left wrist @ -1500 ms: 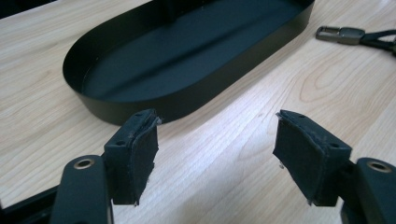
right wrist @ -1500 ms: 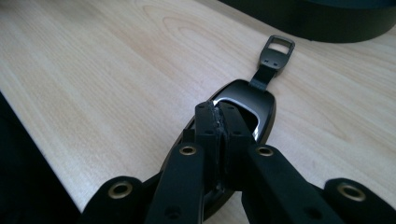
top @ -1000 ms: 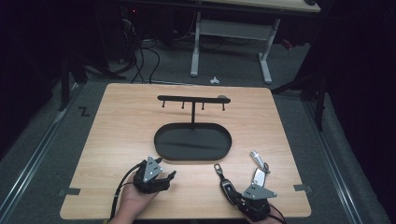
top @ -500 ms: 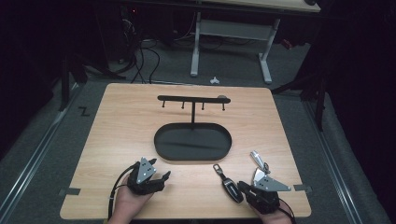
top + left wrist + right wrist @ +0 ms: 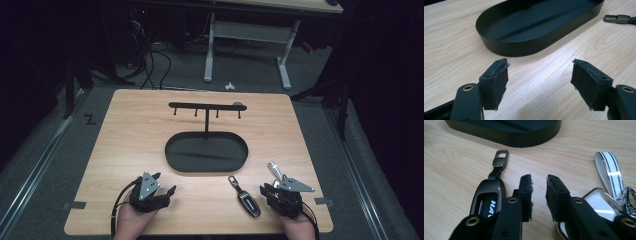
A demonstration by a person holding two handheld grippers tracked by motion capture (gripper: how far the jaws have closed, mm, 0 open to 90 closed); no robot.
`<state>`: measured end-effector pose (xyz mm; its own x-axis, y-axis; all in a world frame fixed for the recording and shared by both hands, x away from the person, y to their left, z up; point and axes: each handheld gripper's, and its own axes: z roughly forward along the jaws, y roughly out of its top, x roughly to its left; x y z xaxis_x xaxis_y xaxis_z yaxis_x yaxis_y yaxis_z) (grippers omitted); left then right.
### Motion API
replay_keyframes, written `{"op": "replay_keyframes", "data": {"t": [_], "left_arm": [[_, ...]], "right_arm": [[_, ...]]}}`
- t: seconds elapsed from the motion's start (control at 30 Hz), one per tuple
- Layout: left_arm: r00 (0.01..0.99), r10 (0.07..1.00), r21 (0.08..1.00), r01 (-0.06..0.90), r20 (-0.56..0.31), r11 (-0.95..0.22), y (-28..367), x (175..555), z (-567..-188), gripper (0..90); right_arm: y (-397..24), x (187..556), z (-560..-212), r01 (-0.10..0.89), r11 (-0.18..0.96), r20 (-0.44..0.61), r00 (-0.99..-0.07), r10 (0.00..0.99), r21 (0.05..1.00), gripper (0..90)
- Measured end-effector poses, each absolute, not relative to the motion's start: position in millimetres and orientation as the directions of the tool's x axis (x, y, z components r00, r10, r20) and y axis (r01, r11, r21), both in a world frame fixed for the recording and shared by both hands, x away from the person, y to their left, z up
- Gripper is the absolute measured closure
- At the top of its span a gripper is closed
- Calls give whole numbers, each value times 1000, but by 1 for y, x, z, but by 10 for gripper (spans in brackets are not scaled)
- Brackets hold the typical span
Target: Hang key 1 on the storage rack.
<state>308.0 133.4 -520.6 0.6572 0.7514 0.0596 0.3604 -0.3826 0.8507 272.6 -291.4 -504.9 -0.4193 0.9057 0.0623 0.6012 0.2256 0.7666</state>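
A black key fob [image 5: 246, 199] lies flat near the table's front edge, its metal loop toward the black oval tray [image 5: 206, 169]. My right gripper [image 5: 267, 189] rests just right of this fob [image 5: 490, 195]. Its jaws have just been opening and stand a little apart with nothing between them [image 5: 539, 180]. A silver key fob [image 5: 274, 169] with a striped strap [image 5: 610, 170] lies on its other side. My left gripper [image 5: 165, 183] sits at the front left, open, with bare wood between its pads [image 5: 539, 67].
A black hanger bar with small hooks [image 5: 205, 106] rises on a post from the tray's back edge. The tray wall [image 5: 511, 47] lies close ahead of both grippers [image 5: 519, 138]. Floor, cables and a desk frame [image 5: 247, 35] lie beyond the table.
My right gripper has shifted right, off the black key fob, and its jaws have parted slightly. The fob stays on the table. The left gripper has barely moved.
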Motion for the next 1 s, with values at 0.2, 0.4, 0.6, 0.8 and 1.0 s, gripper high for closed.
{"op": "replay_keyframes", "data": {"t": [0.2, 0.4, 0.6, 0.8, 1.0], "left_arm": [[670, 738, 850, 345, 73, -398, 131, 309, -521, 299], [672, 738, 854, 348, 62, -388, 132, 310, -520, 298], [675, 735, 859, 338, 62, -383, 130, 308, -518, 298], [678, 732, 853, 345, 61, -391, 130, 309, -520, 297], [682, 729, 852, 345, 62, -395, 130, 309, -520, 296]], "right_arm": [[-293, 281, -500, 628, 252, 45, -418, 907, 736, 679], [-290, 289, -497, 673, 307, 24, -434, 900, 672, 627], [-285, 296, -488, 700, 364, -23, -445, 895, 615, 584], [-280, 305, -483, 724, 413, -44, -469, 882, 552, 597], [-277, 312, -483, 751, 425, -39, -473, 880, 505, 596]]}}
